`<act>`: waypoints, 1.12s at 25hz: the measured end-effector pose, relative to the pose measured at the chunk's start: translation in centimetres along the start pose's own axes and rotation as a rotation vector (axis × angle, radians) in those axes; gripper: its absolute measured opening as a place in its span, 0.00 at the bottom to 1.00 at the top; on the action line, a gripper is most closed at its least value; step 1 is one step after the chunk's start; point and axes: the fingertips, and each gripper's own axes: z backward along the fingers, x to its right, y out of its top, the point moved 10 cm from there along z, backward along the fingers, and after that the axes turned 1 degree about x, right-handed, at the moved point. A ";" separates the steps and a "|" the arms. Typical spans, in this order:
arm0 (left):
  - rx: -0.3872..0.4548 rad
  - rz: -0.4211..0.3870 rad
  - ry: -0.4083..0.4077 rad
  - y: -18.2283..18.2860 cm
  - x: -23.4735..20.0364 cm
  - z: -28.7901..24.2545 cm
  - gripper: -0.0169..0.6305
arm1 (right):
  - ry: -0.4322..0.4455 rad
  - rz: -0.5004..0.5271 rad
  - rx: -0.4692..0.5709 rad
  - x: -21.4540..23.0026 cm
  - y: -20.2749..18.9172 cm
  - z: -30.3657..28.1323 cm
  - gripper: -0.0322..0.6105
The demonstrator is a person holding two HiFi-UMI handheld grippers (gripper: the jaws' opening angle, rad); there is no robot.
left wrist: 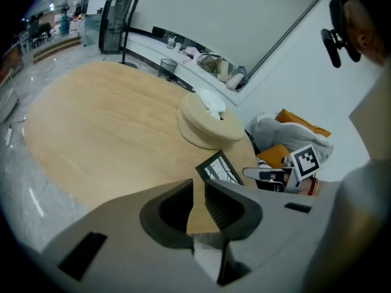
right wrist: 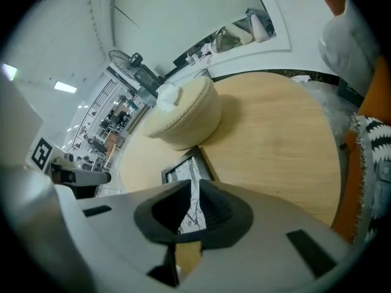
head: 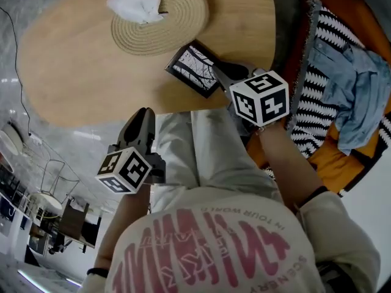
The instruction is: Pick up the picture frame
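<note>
Pink lettering on shirt (head: pixel 208 243), barely legible

On the table (head: pixel 79 60), the picture frame (head: pixel 194 69) lies just beside the hat (head: pixel 174 26), which bears 1 cloth (head: pixel 134 5).

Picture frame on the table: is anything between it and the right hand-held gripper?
No, nothing visible. The right hand-held gripper hangs right by the picture frame, jaws slightly apart and empty, with only bare table beside it. The straw hat lies beyond the frame, out of the path.
</note>
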 end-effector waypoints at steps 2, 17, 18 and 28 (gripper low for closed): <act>0.021 0.028 0.002 0.2 0.3 -0.1 0.12 | 0.006 0.013 -0.017 0.5 0.8 -0.6 0.16; 0.084 0.098 0.016 0.6 -0.4 0.6 0.12 | -0.132 0.330 -0.227 -0.5 2.6 -5.1 0.30; 0.086 0.100 0.014 0.5 -0.6 0.6 0.12 | -0.144 0.334 -0.231 -0.5 2.6 -5.1 0.29; 0.098 0.059 -0.007 1.5 -2.8 3.3 0.12 | -0.170 0.253 -0.187 -0.4 2.2 -5.3 0.24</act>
